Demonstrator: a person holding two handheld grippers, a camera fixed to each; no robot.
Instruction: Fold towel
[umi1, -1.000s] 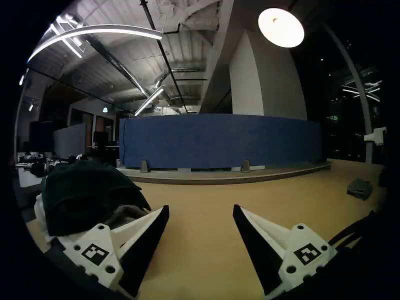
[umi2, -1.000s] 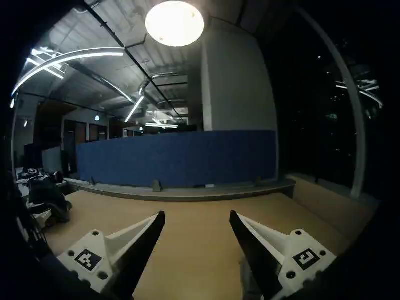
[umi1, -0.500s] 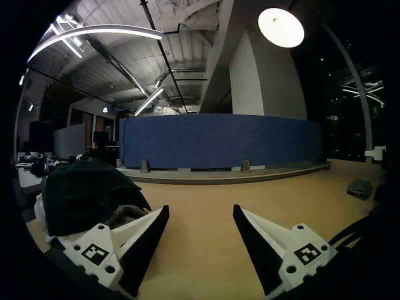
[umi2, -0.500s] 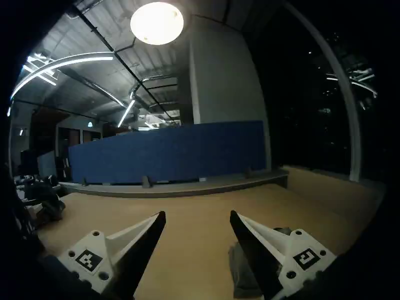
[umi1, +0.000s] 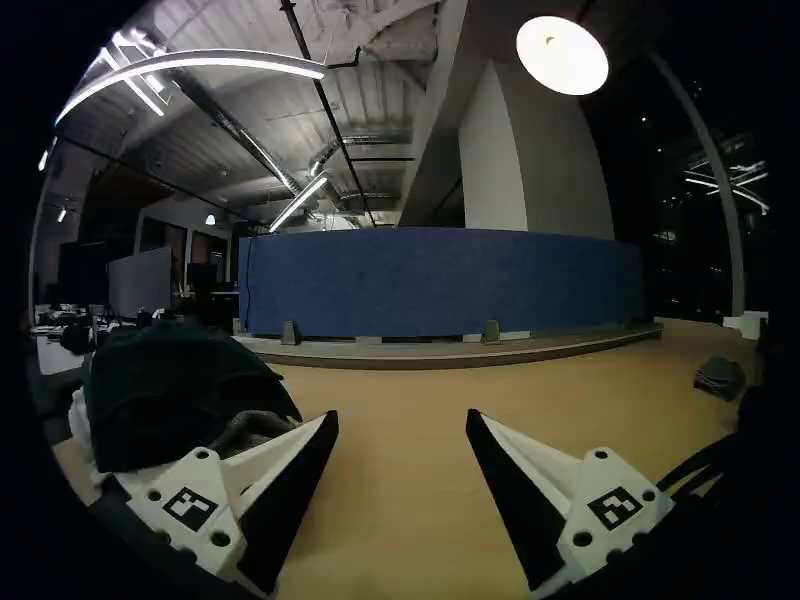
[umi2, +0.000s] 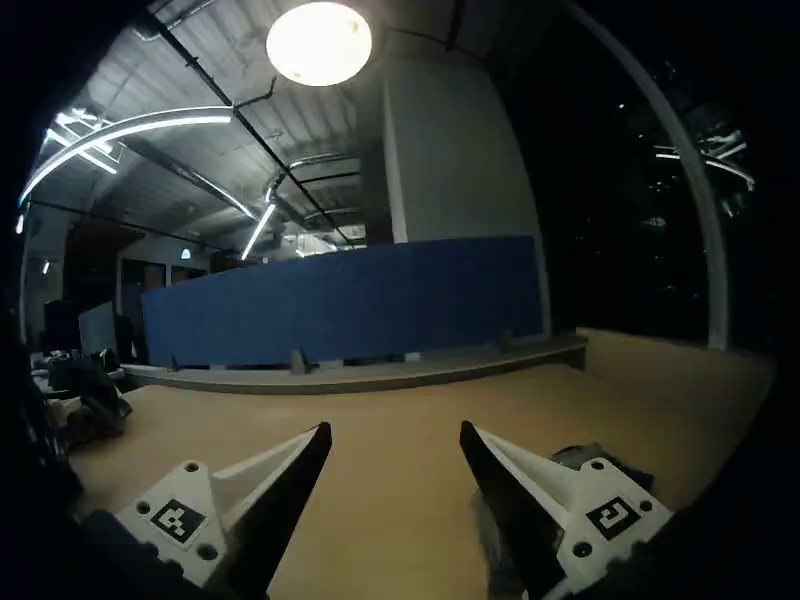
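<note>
Dark cloth pile (umi1: 170, 390) beside left tongs (umi1: 400, 425); grey towel (umi2: 590, 453) by right tongs (umi2: 395, 435)

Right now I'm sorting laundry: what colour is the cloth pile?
Dark green pile, best in left gripper view.

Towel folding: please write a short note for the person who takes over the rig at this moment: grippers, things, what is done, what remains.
Left gripper: jaws open, empty, over the light wooden table.
Right gripper: jaws open, empty.
Small grey cloth towel lies bunched on the table, close by the right gripper, not gripped.
Pile of dark green cloth sits near the left gripper.
Done: no neat fold visible on the grey towel.
Left: probably grasp it, spread it, fold it.
</note>
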